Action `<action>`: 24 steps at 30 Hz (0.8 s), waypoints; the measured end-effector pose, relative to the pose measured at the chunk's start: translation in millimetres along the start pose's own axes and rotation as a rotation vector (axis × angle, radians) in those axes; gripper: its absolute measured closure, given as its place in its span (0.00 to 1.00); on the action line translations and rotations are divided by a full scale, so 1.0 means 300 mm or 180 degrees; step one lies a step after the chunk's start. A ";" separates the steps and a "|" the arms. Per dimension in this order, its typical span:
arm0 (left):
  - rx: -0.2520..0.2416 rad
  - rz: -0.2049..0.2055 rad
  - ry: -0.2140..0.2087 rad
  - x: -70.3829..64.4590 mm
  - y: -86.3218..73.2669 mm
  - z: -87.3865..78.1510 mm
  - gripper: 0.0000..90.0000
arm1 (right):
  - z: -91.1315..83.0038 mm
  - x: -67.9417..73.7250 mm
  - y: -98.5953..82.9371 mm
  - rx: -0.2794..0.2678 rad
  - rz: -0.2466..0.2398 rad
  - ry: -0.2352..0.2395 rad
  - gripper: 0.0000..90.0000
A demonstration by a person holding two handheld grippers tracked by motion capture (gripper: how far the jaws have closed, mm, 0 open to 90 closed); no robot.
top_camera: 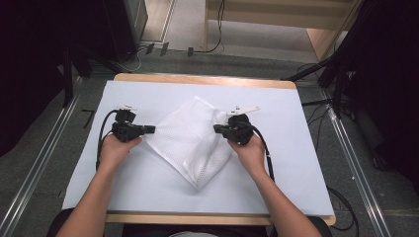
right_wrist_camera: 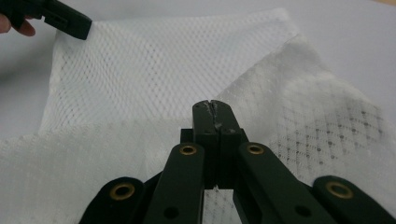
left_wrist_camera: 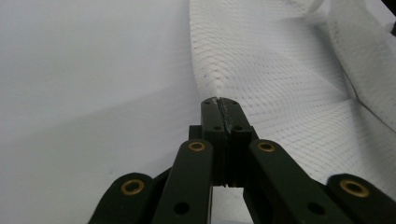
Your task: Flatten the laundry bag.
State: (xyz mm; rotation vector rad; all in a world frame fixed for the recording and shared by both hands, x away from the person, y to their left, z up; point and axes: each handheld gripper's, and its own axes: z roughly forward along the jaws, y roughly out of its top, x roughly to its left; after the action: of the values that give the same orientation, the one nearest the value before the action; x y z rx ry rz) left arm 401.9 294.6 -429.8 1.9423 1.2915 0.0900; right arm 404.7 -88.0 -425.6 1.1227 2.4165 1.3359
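Note:
A white mesh cloth lies as a diamond on the white-covered table, its right part folded over itself. My left gripper is shut on the cloth's left corner; in the left gripper view the mesh rises into the closed jaw tips of the left gripper. My right gripper is shut on the edge of the folded upper layer near the cloth's right side. In the right gripper view the right gripper's jaws meet over the mesh, and the left gripper shows at the far corner.
Bare white table cover surrounds the cloth on all sides. A wooden table edge runs along the back. Beyond it are grey floor, cables and a wooden cabinet. Metal rails flank the table.

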 end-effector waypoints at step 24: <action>-0.0124 -0.0255 0.0279 0.138 -0.066 -0.166 0.97 | -0.185 -0.133 -0.076 -0.0172 0.0388 -0.0095 1.00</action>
State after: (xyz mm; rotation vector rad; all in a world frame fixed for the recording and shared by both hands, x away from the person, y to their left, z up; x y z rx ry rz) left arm 384.0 359.5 -422.4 1.8693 1.4131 0.1605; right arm 394.9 -159.2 -419.0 1.2848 2.3100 1.4002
